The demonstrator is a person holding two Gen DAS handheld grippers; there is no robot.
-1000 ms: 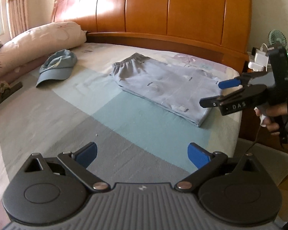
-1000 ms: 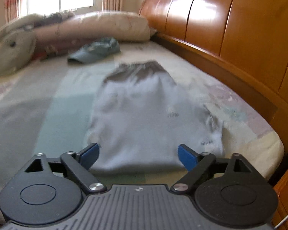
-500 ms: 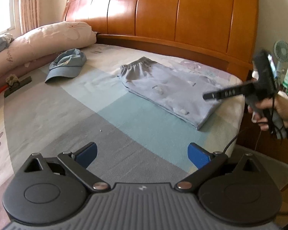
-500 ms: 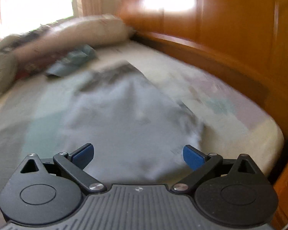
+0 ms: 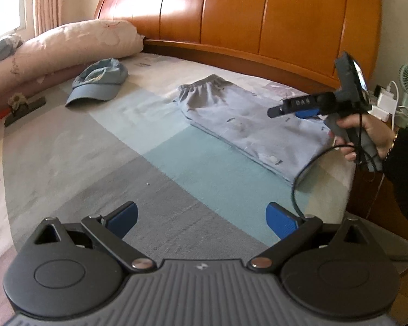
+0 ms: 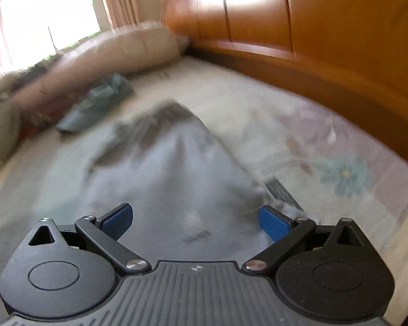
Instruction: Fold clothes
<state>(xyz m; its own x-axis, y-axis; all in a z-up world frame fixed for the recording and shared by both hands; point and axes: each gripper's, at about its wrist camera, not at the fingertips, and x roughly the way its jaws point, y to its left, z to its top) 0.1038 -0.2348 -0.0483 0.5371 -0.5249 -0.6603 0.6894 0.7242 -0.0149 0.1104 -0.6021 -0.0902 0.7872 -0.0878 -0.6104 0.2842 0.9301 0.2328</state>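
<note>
Both tongs, left tongs (image 5: pixel 201 218) and right tongs (image 6: pixel 194 221), gape wide and empty; a hasty grab could bunch the folded grey shorts (image 5: pixel 247 125) near the bed's (image 5: pixel 100 146) edge.

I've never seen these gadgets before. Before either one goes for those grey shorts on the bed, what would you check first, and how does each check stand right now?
1. Left gripper open and empty: ok, jaws wide apart with only bedsheet between them.
2. Right gripper open and empty: ok, jaws spread, nothing pinched.
3. Grey shorts lying flat on the bed: ok, spread out, waistband toward the headboard.
4. Fabric clear of other things: ok, the blue cap sits apart from it.
5. Right gripper over the shorts: ok, they fill its view.
6. Right view sharp enough to pick an edge: not ok, blurred.
</note>
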